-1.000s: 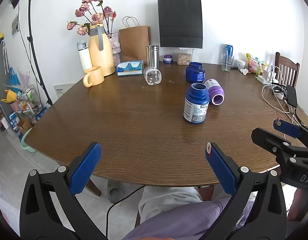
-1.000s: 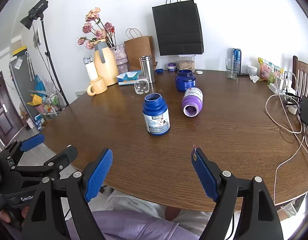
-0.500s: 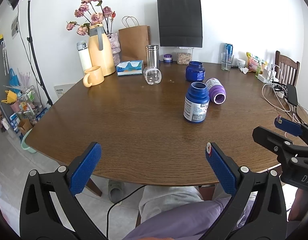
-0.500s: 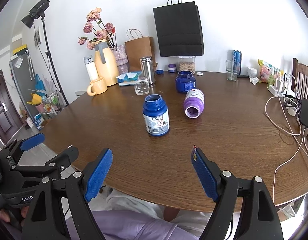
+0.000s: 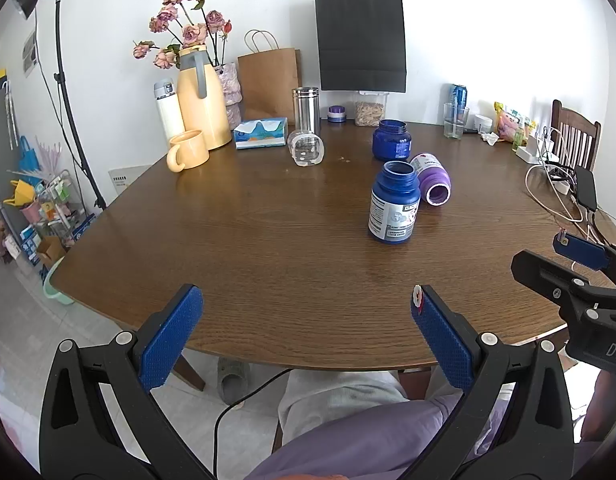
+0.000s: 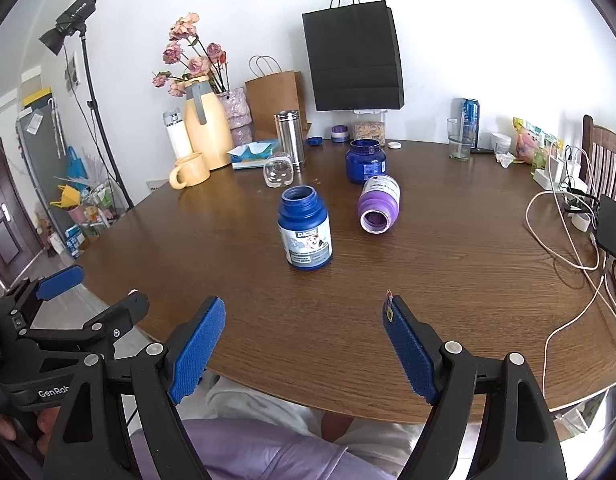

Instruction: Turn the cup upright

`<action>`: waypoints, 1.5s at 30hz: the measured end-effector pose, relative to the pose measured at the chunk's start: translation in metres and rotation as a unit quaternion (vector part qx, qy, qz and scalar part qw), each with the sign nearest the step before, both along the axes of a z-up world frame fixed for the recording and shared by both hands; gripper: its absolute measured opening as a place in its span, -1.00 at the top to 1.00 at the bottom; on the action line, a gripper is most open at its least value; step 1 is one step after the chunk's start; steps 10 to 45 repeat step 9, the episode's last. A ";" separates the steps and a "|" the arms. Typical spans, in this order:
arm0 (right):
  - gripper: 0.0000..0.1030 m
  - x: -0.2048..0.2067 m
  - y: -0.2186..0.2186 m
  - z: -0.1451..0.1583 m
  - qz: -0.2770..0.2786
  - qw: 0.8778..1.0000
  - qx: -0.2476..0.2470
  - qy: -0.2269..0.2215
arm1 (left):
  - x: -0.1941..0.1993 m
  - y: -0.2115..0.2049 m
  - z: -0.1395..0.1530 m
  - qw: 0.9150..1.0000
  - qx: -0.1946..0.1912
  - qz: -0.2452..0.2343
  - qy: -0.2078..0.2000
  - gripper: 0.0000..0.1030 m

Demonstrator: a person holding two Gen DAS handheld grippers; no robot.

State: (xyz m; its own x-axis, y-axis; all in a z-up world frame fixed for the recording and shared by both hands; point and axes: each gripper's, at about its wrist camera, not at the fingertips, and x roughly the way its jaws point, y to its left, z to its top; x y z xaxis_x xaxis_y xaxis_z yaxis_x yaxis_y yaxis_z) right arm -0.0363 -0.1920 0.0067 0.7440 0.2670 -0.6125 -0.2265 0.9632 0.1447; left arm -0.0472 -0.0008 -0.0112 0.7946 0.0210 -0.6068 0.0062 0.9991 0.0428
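A clear glass cup lies on its side at the back of the brown table, its base towards me. A purple jar also lies on its side, mouth facing me, just right of an upright open blue bottle. My left gripper is open over the table's near edge, holding nothing. My right gripper is open too, empty, and well short of the bottles. Each gripper shows at the edge of the other's view.
At the back stand a yellow mug, a yellow jug, a steel tumbler, a tissue box, a second blue jar, paper bags and a glass of water. Cables and a phone lie at the right edge.
Almost nothing. The right gripper has crept slightly forward and turned a little to the right; both grippers stay open and the objects have not moved.
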 end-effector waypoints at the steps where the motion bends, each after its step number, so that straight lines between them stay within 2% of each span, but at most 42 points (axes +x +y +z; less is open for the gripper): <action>1: -0.64 0.000 0.000 0.000 0.000 1.000 0.000 0.001 | 0.000 0.002 0.000 1.000 0.000 0.000 0.000 -1.00; 45: -0.64 0.000 0.000 -0.001 0.000 1.000 0.000 0.002 | 0.000 0.002 0.001 1.000 -0.001 -0.001 -0.003 -1.00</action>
